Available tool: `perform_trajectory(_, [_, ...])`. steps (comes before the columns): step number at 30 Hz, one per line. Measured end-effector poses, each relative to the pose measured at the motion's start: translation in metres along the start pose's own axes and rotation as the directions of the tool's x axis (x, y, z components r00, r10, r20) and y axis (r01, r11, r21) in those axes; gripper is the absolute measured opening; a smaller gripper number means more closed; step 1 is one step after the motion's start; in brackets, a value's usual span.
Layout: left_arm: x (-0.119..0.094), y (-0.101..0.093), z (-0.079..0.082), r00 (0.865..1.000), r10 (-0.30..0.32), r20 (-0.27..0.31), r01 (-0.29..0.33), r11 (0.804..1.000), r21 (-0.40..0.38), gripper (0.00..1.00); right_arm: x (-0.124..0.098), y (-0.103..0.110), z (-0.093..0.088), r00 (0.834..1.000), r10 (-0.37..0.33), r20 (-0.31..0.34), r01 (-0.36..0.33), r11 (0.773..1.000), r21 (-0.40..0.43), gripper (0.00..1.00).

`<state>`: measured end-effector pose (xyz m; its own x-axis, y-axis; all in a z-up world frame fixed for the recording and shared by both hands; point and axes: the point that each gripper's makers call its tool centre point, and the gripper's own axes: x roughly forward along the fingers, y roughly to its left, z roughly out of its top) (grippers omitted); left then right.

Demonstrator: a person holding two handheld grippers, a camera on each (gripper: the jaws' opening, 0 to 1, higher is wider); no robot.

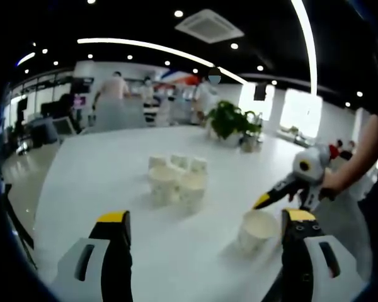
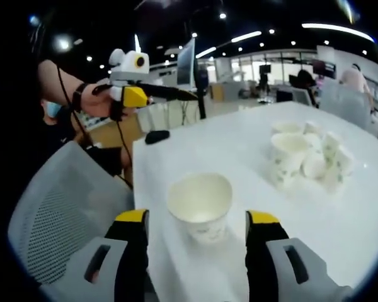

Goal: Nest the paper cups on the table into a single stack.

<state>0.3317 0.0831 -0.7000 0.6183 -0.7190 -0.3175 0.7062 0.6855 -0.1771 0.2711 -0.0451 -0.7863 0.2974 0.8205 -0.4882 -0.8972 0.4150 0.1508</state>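
1. In the right gripper view, the right gripper (image 2: 196, 221) has its two yellow-tipped fingers (image 2: 132, 220) wide apart. They hold nothing.
2. A single paper cup (image 2: 201, 204) stands upright between those fingers, with its open top facing up. I cannot tell if the fingers touch it. The cup sits near the edge of the white desk (image 2: 239, 151).
3. A grey mesh chair (image 2: 57, 207) stands just beside that edge of the desk.
4. Farther along the desk is a bunch of paper cups (image 2: 309, 157), close together. Some stand up and some lie on their sides.
5. A small dark thing (image 2: 156, 136) lies near the far corner of the desk. It is too small to tell what it is.
6. Past that corner, a hand (image 2: 101, 100) holds the left gripper (image 2: 138, 94) up in the air, well apart from the cups.
7. In the left gripper view, the left gripper's fingers (image 1: 113, 229) are wide apart and hold nothing.
8. The single cup (image 1: 258, 229) stands near the edge of the desk, just beside the right-hand finger in that view.
9. The right gripper (image 1: 283, 189) reaches in over the cup, held by a hand (image 1: 334, 182).
10. The bunch of cups (image 1: 176, 179) sits near the middle of the desk.
11. A green plant (image 1: 230, 119) stands at the far edge of the desk.
12. People (image 1: 116, 88) stand behind it.
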Motion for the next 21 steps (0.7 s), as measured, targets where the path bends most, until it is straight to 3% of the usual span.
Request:
perform_trajectory(13, [-0.002,-0.001,0.002,1.0,-0.001,0.011,0.001,1.0,-0.001,1.0,-0.012,0.002,0.004,1.0,-0.015,0.022,0.014,1.0,0.001,0.66])
perform_trajectory(21, [-0.001,-0.004,0.004,1.0,-0.006,0.014,0.006,1.0,0.0,1.0,-0.025,-0.007,0.01,0.997,-0.058,0.046,0.057,0.998,0.01,0.69])
